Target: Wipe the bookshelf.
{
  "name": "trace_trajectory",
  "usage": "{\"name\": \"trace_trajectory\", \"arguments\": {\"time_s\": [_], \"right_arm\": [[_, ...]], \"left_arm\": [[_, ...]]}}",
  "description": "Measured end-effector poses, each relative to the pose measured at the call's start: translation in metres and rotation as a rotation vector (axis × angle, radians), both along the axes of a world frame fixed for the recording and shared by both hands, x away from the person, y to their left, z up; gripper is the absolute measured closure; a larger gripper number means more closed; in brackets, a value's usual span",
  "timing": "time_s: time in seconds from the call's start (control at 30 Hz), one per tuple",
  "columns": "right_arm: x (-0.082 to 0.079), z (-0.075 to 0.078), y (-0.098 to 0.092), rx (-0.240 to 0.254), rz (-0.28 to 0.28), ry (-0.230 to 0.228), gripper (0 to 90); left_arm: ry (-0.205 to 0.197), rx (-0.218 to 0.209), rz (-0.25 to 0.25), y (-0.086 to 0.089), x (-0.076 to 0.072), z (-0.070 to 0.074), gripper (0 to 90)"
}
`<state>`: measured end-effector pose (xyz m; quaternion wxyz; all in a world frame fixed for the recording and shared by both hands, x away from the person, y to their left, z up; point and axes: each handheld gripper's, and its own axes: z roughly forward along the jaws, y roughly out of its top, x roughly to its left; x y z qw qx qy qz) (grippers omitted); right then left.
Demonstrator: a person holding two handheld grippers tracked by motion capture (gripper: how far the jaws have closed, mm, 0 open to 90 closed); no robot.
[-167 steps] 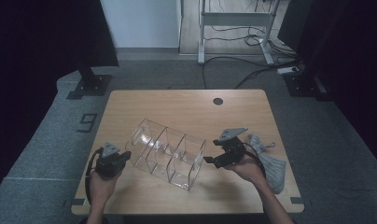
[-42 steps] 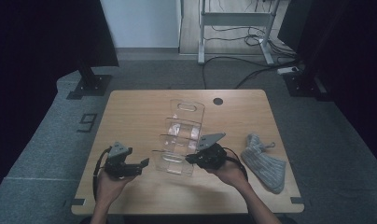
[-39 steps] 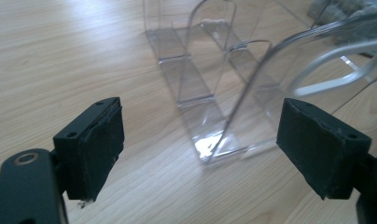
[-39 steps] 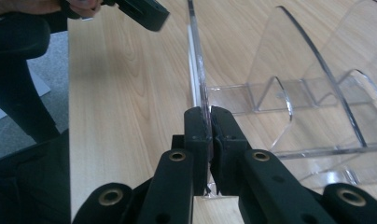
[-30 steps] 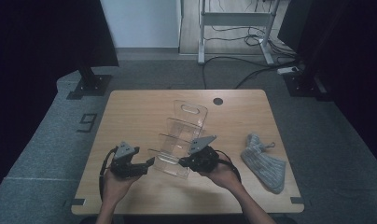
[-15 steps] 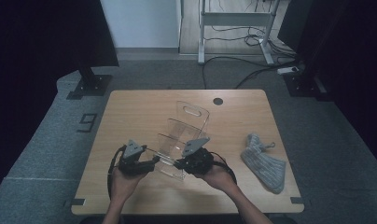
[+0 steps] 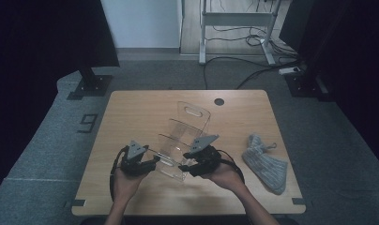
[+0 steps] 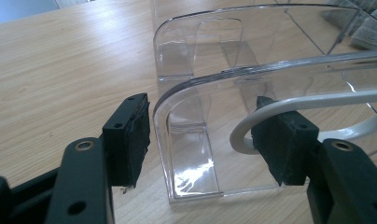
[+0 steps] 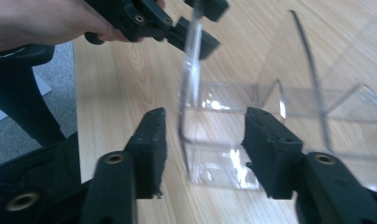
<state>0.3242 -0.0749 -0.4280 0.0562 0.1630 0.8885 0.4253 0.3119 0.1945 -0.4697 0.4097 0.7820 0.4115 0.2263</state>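
From above, both hands met at the near end of a clear rack (image 7: 184,140) standing mid-desk (image 7: 131,108), a grey cloth (image 7: 267,161) to its right. The left tool (image 8: 200,140) straddled the rack's front wall, jaws closing, pads not yet pressing. The right tool (image 9: 203,149), just opening, bracketed an edge without gripping. Slick plastic could slip or tip under an uneven squeeze.
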Motion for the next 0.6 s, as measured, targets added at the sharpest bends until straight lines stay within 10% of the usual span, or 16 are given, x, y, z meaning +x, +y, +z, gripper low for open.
{"name": "trace_trajectory", "arguments": {"time_s": [0.6], "right_arm": [[0.016,-0.017,-0.081,-0.056,-0.248,-0.011,26.3]], "left_arm": [[0.015,0.017,0.027,0.016,0.003,0.003,43.1]]}}
